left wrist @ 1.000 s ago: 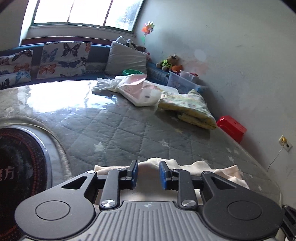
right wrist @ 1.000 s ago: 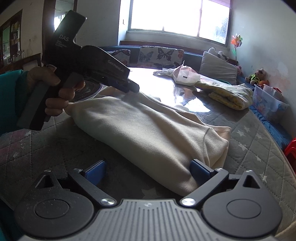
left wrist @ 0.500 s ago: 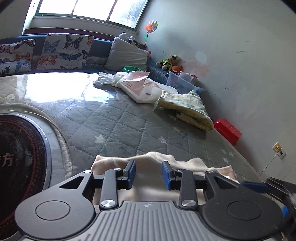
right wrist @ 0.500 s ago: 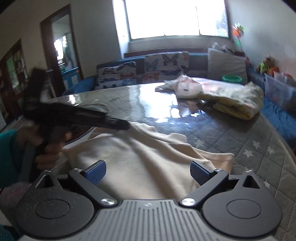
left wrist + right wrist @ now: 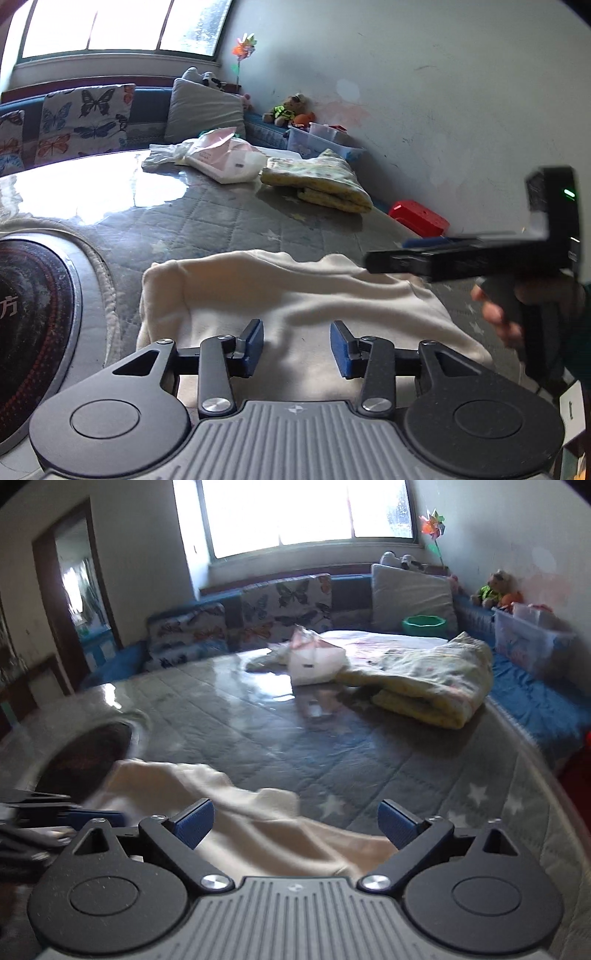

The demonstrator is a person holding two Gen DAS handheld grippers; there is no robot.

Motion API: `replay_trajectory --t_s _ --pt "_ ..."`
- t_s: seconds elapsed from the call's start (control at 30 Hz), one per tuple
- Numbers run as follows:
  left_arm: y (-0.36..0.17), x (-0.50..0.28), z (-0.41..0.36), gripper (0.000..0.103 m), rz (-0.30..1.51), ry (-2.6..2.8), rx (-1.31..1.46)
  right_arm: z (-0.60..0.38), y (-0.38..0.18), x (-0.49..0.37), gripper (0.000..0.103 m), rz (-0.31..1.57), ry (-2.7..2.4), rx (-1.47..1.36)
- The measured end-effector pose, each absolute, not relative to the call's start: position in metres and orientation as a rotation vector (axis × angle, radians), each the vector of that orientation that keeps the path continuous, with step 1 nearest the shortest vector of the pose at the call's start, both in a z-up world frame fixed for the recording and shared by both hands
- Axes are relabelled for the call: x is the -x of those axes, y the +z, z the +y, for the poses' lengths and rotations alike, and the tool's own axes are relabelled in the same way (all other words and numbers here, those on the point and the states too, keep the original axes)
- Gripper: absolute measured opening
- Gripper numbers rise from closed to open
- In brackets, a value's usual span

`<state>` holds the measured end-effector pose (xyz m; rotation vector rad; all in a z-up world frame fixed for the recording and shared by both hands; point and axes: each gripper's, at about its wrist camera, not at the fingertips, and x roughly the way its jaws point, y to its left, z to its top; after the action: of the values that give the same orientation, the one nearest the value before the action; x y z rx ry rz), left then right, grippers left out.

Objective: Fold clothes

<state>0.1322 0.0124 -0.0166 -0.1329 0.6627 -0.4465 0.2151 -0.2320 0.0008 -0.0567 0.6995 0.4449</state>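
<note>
Since the earlier frame the left gripper has just been opening — its fingers hold nothing. The right gripper has swung over; wide open. The cream garment lies crosswise on the worktop beneath both.

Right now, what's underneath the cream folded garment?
The cream folded garment lies on the grey quilted star-print cover. Whatever sits directly beneath its middle is covered, so that cannot be seen.

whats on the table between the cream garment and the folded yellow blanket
Nothing: only bare grey quilted table cover separates the cream garment from the folded yellow blanket, clearest in the right wrist view.
</note>
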Motion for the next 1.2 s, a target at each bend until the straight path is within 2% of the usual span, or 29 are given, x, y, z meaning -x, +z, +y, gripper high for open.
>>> replay_trajectory --t_s 0.27,0.43,0.53,0.63,0.93,1.2 --pt "-0.016 -0.131 0.011 0.045 0.657 -0.449 0.113 -0.239 -0.010 -0.240 0.092 0.716 0.282 0.114" --pt "-0.012 -0.137 0.011 0.047 0.645 -0.446 0.121 -0.236 0.000 -0.225 0.095 0.710 0.404 0.108" --pt "-0.011 -0.136 0.005 0.047 0.645 -0.476 0.118 -0.224 -0.015 -0.229 0.095 0.740 0.383 0.192" --pt "-0.009 -0.130 -0.010 0.048 0.634 -0.540 0.069 -0.226 -0.022 -0.242 0.097 0.766 0.349 0.134" --pt "-0.023 -0.120 -0.035 0.054 0.658 -0.648 0.020 -0.206 -0.006 -0.238 0.099 0.725 0.469 0.178" --pt "-0.027 -0.114 -0.038 0.058 0.655 -0.664 0.017 -0.176 -0.021 -0.270 0.102 0.778 0.436 0.225"
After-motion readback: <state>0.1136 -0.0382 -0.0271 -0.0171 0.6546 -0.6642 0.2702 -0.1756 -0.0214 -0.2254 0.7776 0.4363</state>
